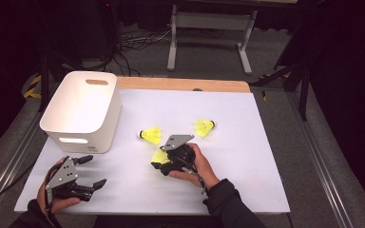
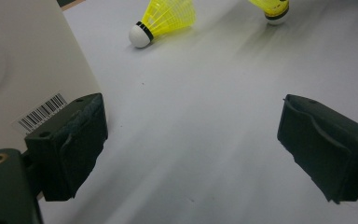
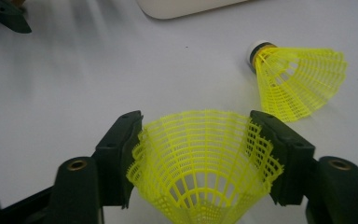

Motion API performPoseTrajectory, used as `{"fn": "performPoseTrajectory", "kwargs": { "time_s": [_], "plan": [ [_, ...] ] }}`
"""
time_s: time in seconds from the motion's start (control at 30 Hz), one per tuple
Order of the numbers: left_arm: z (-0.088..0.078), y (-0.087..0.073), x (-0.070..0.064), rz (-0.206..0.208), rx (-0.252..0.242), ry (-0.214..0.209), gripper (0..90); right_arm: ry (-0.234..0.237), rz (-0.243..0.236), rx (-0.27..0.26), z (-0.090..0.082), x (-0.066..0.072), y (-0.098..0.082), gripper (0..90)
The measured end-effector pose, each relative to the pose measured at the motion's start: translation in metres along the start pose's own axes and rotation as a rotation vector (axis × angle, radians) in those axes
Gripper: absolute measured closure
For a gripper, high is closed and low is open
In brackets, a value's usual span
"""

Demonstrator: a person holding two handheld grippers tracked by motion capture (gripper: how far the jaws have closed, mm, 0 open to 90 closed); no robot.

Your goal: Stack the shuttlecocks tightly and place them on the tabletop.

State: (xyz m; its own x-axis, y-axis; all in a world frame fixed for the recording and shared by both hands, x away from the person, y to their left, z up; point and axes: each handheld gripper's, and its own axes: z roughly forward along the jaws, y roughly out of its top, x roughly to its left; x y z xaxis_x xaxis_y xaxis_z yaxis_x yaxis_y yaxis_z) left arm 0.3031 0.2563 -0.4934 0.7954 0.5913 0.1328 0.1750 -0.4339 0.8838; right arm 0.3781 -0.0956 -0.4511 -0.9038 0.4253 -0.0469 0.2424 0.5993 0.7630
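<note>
- Three yellow shuttlecocks lie on the white table (image 1: 247, 156); we have one of them, the gripped shuttlecock (image 3: 205, 163), between the jaws of the right gripper (image 3: 200, 158), near the table's middle.
- We see both right pads pressing the mesh skirt, which buckles slightly at each side. We judge the grip firm enough; squeezing further risks crushing the skirt.
- We advise lifting straight up before moving toward the white bin (image 1: 83, 111), keeping clear of the second shuttlecock (image 1: 151, 135) just beside it.
- We hold the left gripper (image 2: 191, 144) low beside the bin with its jaws spread wide and nothing between them.
- Gripped item: open lattice skirt, flared, bright yellow, wide end toward the camera; its tip is hidden.
- A third shuttlecock (image 1: 204, 127) lies farther right.
</note>
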Motion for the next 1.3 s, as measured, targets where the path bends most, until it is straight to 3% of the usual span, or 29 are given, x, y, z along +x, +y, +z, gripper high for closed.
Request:
{"fn": "performPoseTrajectory", "kwargs": {
  "time_s": [0.27, 0.63, 1.07, 1.3],
  "plan": [
    [-0.001, 0.000, 0.000, 0.000, -0.003, 0.001, 9.0, -0.035, -0.007, -0.003, -0.014, -0.002, -0.003, 35.2],
    [-0.001, 0.000, -0.001, 0.002, 0.001, -0.002, 8.9, -0.054, 0.080, -0.009, -0.055, -0.022, -0.035, 29.2],
    [0.001, 0.000, -0.002, 0.006, 0.010, -0.004, 8.9, -0.088, 0.096, 0.039, -0.073, -0.031, -0.066, 27.2],
    [0.002, 0.000, -0.002, 0.008, 0.012, -0.004, 9.0, -0.113, 0.073, 0.074, -0.076, -0.033, -0.080, 25.5]
  ]
}}
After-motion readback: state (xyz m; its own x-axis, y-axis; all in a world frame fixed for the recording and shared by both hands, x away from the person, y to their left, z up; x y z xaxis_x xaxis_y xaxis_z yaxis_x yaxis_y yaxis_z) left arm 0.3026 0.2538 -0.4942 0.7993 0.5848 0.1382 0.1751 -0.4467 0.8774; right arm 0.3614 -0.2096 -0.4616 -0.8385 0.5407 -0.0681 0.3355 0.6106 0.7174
